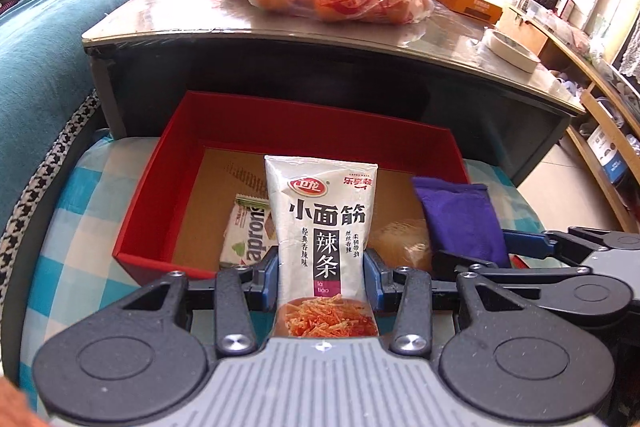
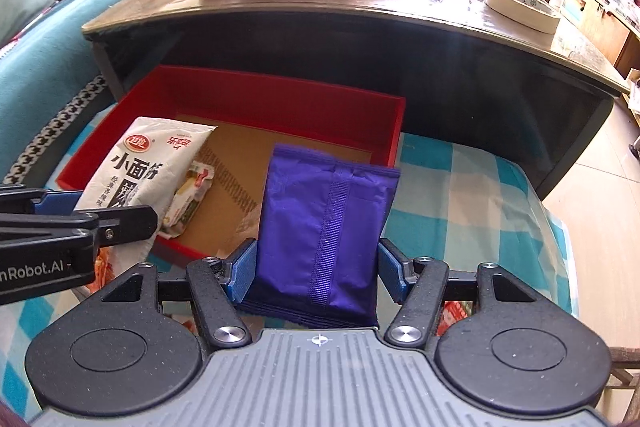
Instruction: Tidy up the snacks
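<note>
Tongs (image 1: 322, 277) gripping packet (image 1: 322, 227) before box (image 1: 148, 211)

A white spicy-strip packet (image 1: 320, 227) and a purple packet (image 2: 324, 231) stand upright above the red box (image 1: 160, 195), which holds a small green-white packet (image 1: 246, 231).

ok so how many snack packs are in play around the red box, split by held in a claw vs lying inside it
Held in a claw: 2, the white spicy-strip pack in the left claw and the purple pack in the right claw
Lying in the red box: 2, the green-and-white pack and a pale round one
Total: 4
</note>
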Demonstrator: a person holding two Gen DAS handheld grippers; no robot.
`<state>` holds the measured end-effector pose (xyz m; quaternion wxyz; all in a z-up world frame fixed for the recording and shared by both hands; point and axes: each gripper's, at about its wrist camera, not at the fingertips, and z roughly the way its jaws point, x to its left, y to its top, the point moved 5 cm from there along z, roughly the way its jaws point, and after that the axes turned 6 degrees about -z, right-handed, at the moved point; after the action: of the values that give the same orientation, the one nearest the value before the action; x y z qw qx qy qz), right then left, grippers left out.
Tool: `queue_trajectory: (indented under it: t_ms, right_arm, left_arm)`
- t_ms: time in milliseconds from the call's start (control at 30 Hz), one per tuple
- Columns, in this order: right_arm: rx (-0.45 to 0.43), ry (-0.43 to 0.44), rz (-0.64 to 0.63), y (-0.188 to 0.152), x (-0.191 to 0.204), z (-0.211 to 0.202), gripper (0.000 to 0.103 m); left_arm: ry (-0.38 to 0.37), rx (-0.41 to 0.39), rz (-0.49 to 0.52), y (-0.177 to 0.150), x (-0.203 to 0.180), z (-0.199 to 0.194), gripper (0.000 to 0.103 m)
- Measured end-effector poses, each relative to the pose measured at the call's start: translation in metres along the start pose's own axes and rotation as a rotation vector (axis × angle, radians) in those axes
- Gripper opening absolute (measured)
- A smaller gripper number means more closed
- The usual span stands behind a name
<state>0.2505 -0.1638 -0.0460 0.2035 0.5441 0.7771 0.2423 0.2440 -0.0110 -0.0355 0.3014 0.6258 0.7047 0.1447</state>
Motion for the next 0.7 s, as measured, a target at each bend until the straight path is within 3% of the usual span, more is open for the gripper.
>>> queue_trajectory:
  t_ms: [200,333,700]
  right_arm:
    - [-0.033,0.004,-0.016,0.016,0.002,0.015,0.069]
    - [-0.008,0.031,-0.002,0.015,0.004,0.038,0.069]
    - [-0.079,0.001,-0.045,0.023,0.008,0.051,0.072]
  left_arm:
    - [0.02,0.002,-0.004,0.012,0.005,0.025,0.073]
    - [0.03,0.009,-0.009,0.016,0.007,0.039,0.074]
    - [0.083,-0.001,0.006,0.022,0.011,0.062,0.076]
